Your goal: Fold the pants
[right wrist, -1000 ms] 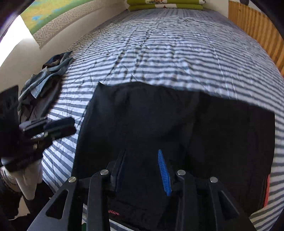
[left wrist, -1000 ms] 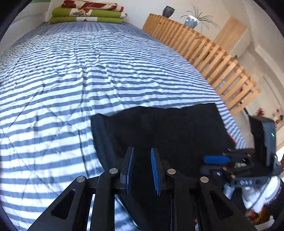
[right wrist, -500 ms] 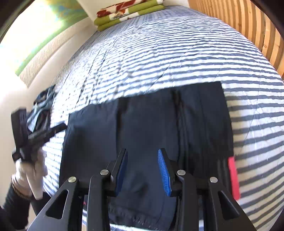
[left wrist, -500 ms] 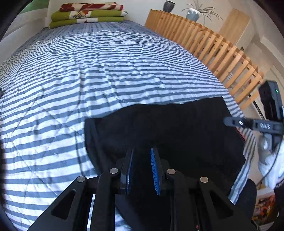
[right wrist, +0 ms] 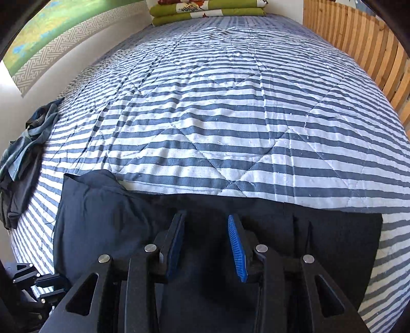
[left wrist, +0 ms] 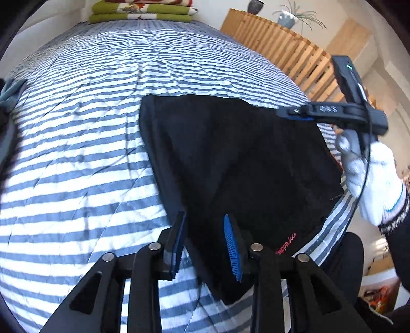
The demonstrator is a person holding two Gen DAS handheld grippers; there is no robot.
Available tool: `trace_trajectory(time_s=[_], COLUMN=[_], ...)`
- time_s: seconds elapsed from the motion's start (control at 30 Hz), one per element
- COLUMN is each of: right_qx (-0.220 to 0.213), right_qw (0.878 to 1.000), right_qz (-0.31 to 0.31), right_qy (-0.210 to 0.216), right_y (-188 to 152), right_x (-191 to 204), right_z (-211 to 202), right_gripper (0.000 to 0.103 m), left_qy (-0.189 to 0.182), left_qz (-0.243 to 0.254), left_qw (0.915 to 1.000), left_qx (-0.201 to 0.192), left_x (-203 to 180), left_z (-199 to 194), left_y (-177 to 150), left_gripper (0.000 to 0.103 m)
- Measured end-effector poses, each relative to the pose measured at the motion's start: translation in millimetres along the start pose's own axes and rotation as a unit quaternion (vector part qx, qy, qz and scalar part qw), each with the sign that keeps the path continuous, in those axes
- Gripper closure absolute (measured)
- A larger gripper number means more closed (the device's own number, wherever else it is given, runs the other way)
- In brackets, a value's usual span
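Note:
The black pants lie folded flat on the striped quilt near the bed's front edge, pink lettering at the near hem. My left gripper hovers over their near left edge. Its jaws are opening, and the fabric lies below the pads without being pinched. In the same view a white-gloved hand holds my right gripper over the pants' far right corner. The right wrist view shows the pants under my right gripper, which is open with nothing clamped. My left gripper shows at the lower left.
A heap of grey-blue clothes lies at the bed's left edge. Folded green blankets sit at the head. A wooden slatted rail runs along the right side, with plant pots on it.
My left gripper's jaws have spread wider and it has slid toward the pants' left edge. The right gripper has shifted too, and the pants now sit lower in its view.

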State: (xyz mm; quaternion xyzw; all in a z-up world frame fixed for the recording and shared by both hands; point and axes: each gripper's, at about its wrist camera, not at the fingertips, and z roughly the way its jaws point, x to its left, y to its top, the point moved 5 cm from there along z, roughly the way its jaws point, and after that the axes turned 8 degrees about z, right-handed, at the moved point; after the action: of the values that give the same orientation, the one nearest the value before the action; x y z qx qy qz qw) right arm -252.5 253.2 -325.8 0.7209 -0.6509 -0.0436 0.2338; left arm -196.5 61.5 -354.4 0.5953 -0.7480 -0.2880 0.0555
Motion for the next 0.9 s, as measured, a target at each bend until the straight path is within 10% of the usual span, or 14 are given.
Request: trace_trajectory(time_s=[0.17, 0.3, 0.4, 0.57, 0.9], right_qx=[-0.007, 0.04, 0.027, 0.021, 0.012], right_qw=[0.999, 0.998, 0.998, 0.999, 0.998], right_qz=[-0.035, -0.048, -0.049, 0.0, 0.022], right_qy=[0.04, -0.006, -0.023, 0.039, 0.059], right_y=[-61.1, -114.6, -122.2, -124.8, -120.8], right_x=[23.3, 23.0, 22.1, 33.4, 36.4], right_z=[-47.6, -20.6, -23.5, -41.3, -42.1], right_gripper=[0.07, 0.069, 0.069, 0.069, 0.069], left_qy=[-0.009, -0.006, -0.03, -0.043, -0.028], left_qz=[-0.057, -0.062, -0.101, -0.148, -0.059], left_qw=[0.9983, 0.9979, 0.9943, 0.9881, 0.9951], left_qx=[0.012, 0.018, 0.013, -0.008, -0.074], left_x=[7.5, -0.8, -0.7, 3.8, -43.4], left_z=[-4.1, 9.3, 12.1, 8.3, -34.3], left_y=[-24.3, -34.6, -36.2, -36.4, 8.2], left_gripper=[0.041, 0.041, 0.072, 0.091, 0.097])
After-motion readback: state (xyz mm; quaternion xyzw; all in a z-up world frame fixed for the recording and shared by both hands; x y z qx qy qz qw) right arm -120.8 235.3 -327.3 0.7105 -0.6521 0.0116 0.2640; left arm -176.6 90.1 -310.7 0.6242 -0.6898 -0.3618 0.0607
